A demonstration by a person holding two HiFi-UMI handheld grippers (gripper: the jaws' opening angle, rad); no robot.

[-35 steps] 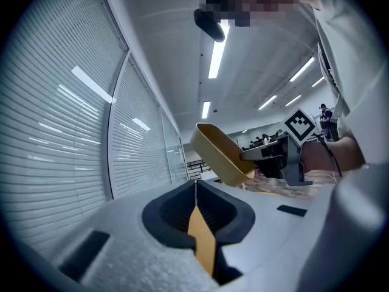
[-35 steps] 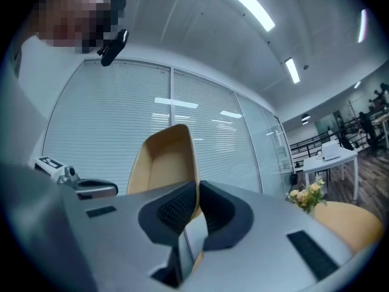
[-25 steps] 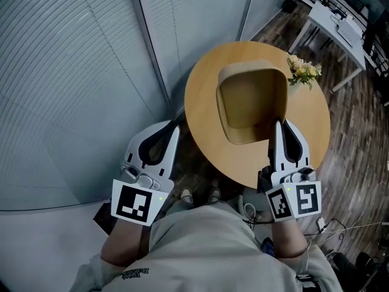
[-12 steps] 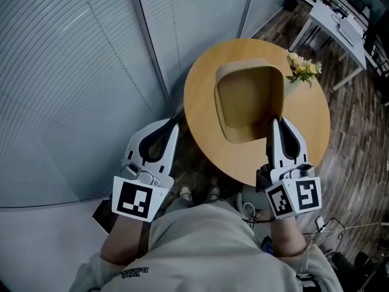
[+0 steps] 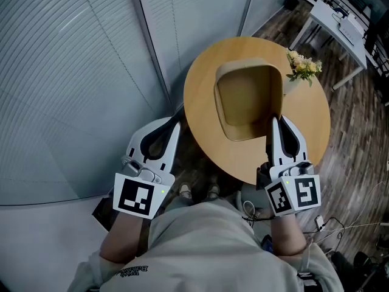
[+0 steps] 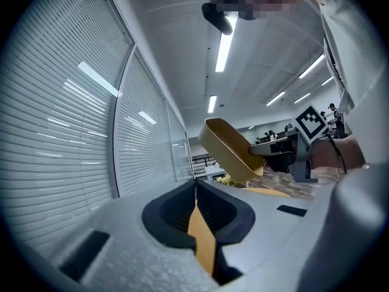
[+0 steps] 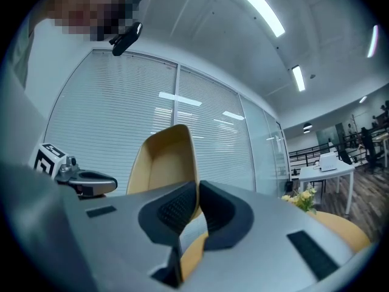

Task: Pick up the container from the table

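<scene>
- The right gripper (image 5: 275, 121) has its jaws closed on the near right rim of the tan, rounded-square open container (image 5: 249, 99). A pinch on the rim suits a thin, upright wall.
- The container is over the round wooden surface (image 5: 197, 84), near a small bunch of pale flowers (image 5: 302, 69).
- The left gripper (image 5: 174, 125) hangs beyond the surface edge with its jaws together tip to tip and holding nothing. It is probably kept clear because one grip suffices.
- The head view does not show any lift. The left gripper view does — the container is tilted, its free end well up. Whether the gripped end clears the surface cannot be told.
- The right gripper view shows the container wall passing between the jaws.
</scene>
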